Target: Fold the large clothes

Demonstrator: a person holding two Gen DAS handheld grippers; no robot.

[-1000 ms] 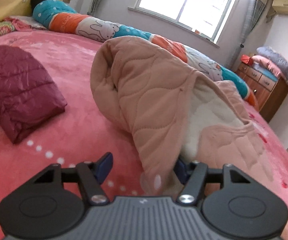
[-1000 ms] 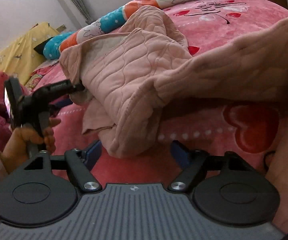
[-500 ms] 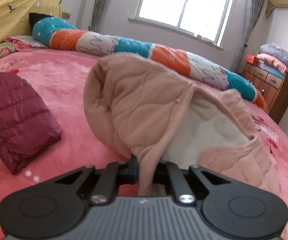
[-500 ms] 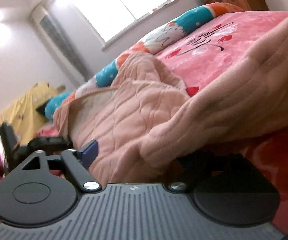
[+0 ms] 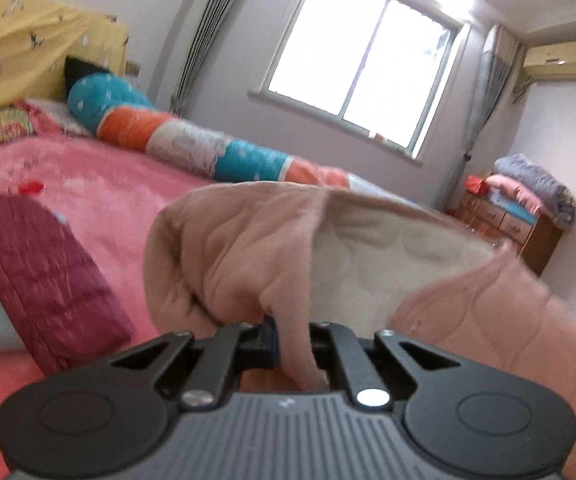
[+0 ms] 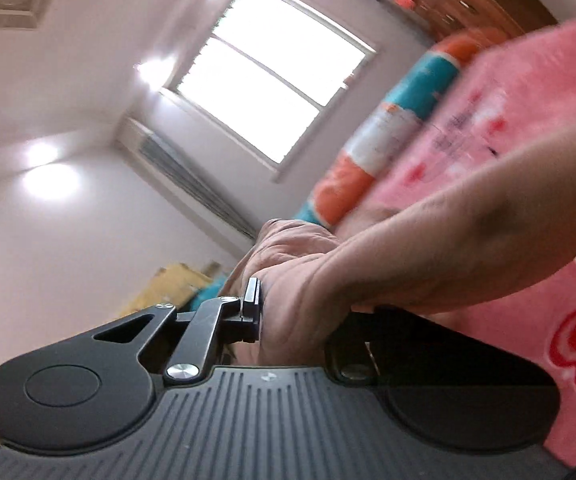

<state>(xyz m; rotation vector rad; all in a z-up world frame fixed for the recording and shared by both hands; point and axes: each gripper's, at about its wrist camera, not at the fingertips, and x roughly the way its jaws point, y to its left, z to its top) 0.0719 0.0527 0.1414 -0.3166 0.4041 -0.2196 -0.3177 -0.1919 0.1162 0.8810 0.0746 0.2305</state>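
Both jaws, wide a second ago, have closed on the quilted pink garment (image 5: 228,256): left gripper (image 5: 292,340) and right gripper (image 6: 292,320) now pinch its edges, apparently lifted higher above the pink bedspread (image 5: 100,196)

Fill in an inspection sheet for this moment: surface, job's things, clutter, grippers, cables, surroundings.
Surface: pink bed cover.
Job's things: quilted peach garment, lifted, pale lining showing.
Clutter: folded maroon jacket; long striped bolster.
Grippers: left hand-held gripper shut on a garment fold; right hand-held gripper shut on the garment.
Cables: nothing seen.
Surroundings: window, wooden dresser, air conditioner.
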